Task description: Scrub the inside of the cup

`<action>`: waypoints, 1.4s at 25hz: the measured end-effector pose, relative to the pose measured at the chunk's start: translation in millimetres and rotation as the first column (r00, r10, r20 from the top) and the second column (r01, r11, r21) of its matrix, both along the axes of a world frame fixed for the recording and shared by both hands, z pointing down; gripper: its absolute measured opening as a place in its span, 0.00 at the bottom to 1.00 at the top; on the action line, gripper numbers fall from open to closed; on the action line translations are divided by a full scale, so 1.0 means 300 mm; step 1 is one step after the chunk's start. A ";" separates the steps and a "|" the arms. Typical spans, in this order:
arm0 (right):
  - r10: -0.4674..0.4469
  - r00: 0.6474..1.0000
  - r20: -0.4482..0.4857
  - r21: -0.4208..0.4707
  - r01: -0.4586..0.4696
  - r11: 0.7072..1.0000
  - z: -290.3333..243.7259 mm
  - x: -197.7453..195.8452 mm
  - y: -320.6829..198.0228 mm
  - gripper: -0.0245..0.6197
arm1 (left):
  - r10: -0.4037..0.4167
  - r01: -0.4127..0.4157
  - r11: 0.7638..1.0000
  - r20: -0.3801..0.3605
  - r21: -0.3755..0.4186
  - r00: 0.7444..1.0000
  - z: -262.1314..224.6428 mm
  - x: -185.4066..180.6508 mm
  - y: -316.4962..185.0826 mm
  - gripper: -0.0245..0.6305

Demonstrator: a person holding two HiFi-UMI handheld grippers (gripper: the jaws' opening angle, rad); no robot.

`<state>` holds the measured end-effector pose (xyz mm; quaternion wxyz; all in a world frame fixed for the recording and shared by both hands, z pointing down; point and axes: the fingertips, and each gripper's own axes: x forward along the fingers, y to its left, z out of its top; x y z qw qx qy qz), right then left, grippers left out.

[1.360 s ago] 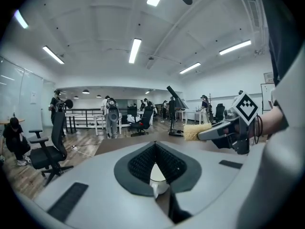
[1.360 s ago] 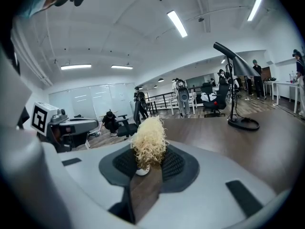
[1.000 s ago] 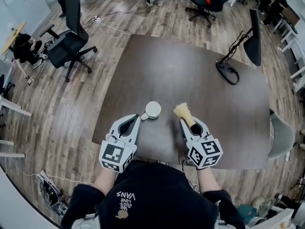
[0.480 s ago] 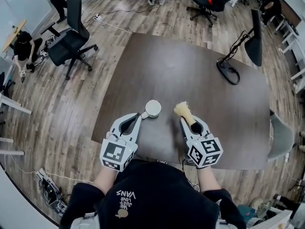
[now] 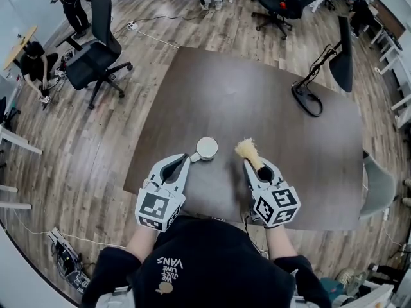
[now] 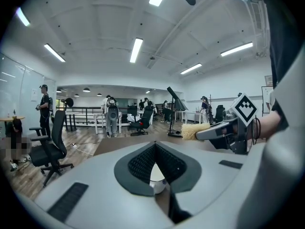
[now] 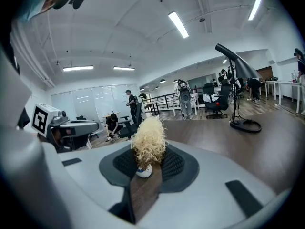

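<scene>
I judged the cup [image 5: 207,147] to be a light, rigid, smooth-sided thing, likely to skid or tip on the table [image 5: 257,95] if pushed from inside without a brace. The handle seemed the sensible place to hold it. It was small and white, with a round open mouth facing up, and its short handle pointed back toward my left gripper [image 5: 185,158]. That gripper's jaws were closed tight with the handle pinched at their tips, as far as I could read it. The cup body sat just past the fingertips, showing white through the gap below them.

My right gripper [image 5: 257,166] was clamped on the wooden handle of a brush [image 5: 248,149]. The tuft of pale, curly straw-coloured fibres stuck out beyond the fingertips. Those fibres looked soft and springy, so I expected them to bend against the wall and not scratch it. The tuft was near the cup, on its right, but not touching it and not yet inside.
</scene>
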<state>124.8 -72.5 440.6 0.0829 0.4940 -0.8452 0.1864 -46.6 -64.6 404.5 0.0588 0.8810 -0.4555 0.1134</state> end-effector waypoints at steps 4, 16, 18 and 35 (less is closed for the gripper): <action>0.006 1.000 0.019 0.009 -0.006 1.000 -0.011 -0.005 0.001 0.20 | -0.001 0.001 1.000 -0.003 0.000 1.000 -0.001 -0.009 0.000 0.05; 0.015 1.000 0.025 0.006 -0.015 1.000 -0.014 -0.011 0.004 0.20 | -0.006 0.006 1.000 0.003 0.000 1.000 0.002 -0.022 0.001 0.05; 0.016 0.999 0.027 0.006 -0.017 1.000 -0.012 -0.010 0.004 0.20 | -0.003 0.003 1.000 0.005 0.000 1.000 0.005 -0.021 0.002 0.05; 0.036 0.997 0.061 0.015 -0.037 0.999 -0.023 -0.015 -0.013 0.20 | 0.010 -0.010 1.000 0.006 0.000 1.000 0.007 -0.021 -0.018 0.05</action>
